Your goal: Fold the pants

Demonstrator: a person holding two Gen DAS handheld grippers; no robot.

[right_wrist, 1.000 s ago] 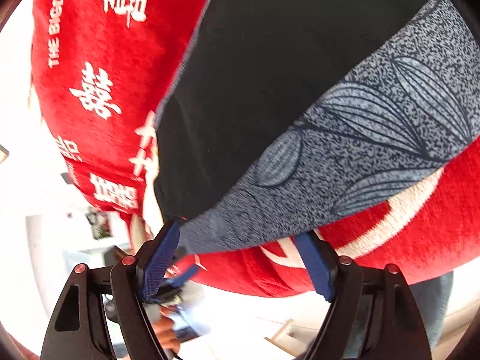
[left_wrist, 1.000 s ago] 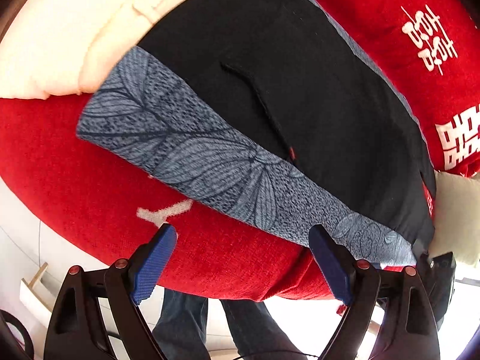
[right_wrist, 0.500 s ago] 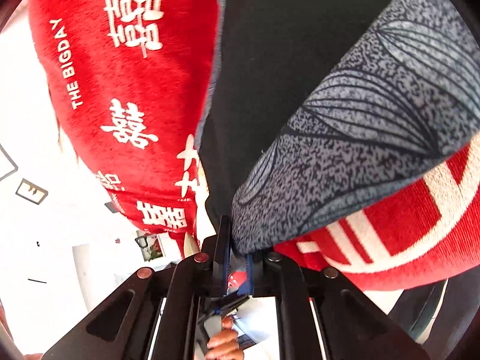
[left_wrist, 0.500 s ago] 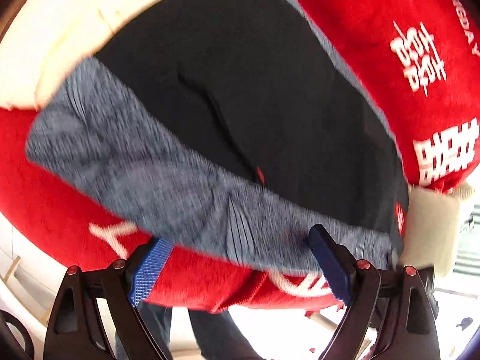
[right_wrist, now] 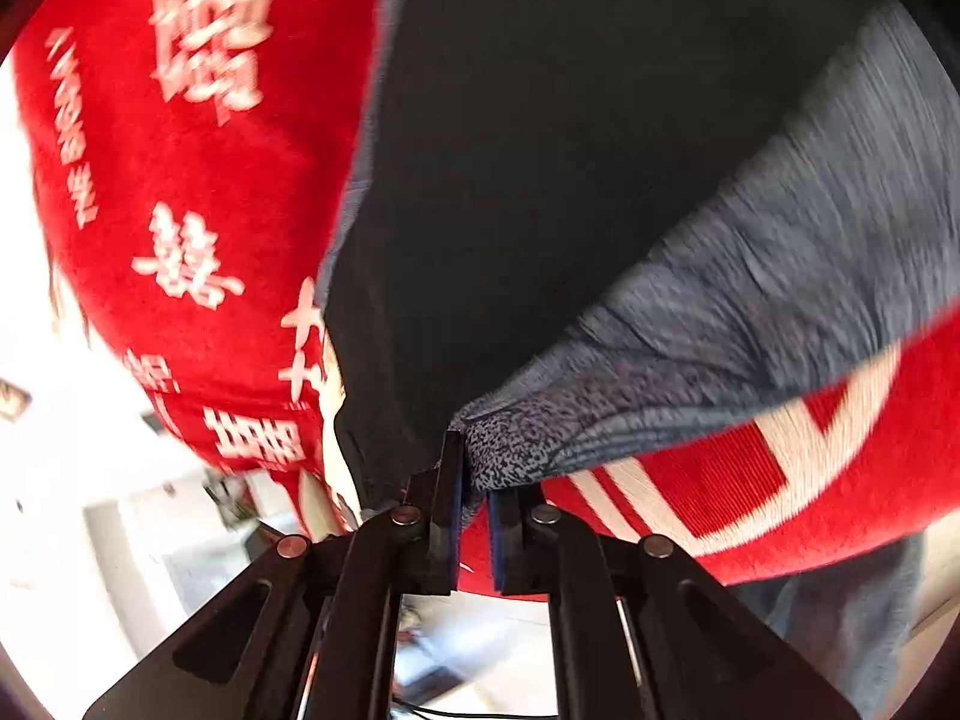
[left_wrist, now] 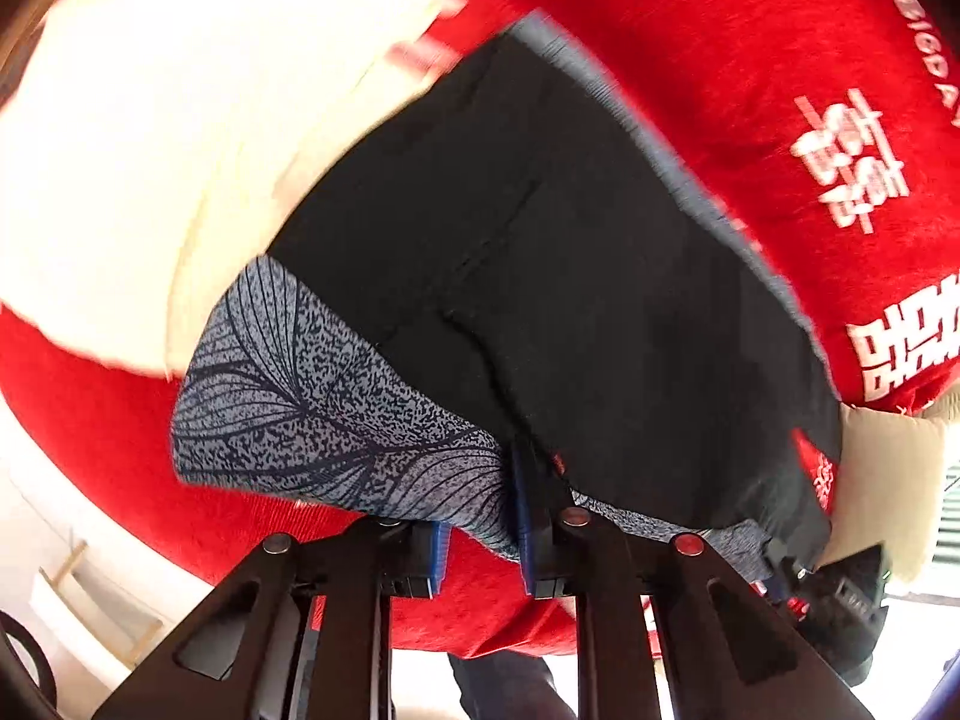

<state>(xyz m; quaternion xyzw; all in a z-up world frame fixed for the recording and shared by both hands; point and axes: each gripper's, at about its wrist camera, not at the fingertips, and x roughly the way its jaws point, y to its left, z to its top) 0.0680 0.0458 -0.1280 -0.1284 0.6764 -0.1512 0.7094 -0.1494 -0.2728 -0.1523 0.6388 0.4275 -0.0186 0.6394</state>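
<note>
Between the blue pads of the left gripper (left_wrist: 480, 531): grey leaf-print band of the pants (left_wrist: 600, 300), bunched and pinched. 1 second earlier both sets of jaws stood wide, with the band's edge lying flat just ahead of them; now both clamped, right gripper (right_wrist: 474, 516) first, left after it. Left reading dropped sharply only at the last sample, so logged as closing down onto cloth already caught between the pads. Right gripper drawn nearly together on a corner of the same printed band (right_wrist: 750, 300), fabric fanning up and to the right from the pinch. Band visibly puckered and lifted toward each gripper compared with the flat lay before. Judged: grasp step done on 2 points of the near edge, fold-over lift starting; rest of the pants still spread on the red blanket (left_wrist: 720, 60) ahead of the fingers. Left view only: cream cushion (left_wrist: 150, 150) beyond and left of the pants, black central panel with its seam running away from the pads, small red tag near the right pad, the other gripper's body low at far right. Right view only: white stripe pattern of the blanket directly right of the pads, far side edge of the pants against white characters on the left, pale room below. Motion blur heavy on the band in the right view, on the cushion in the left.
</note>
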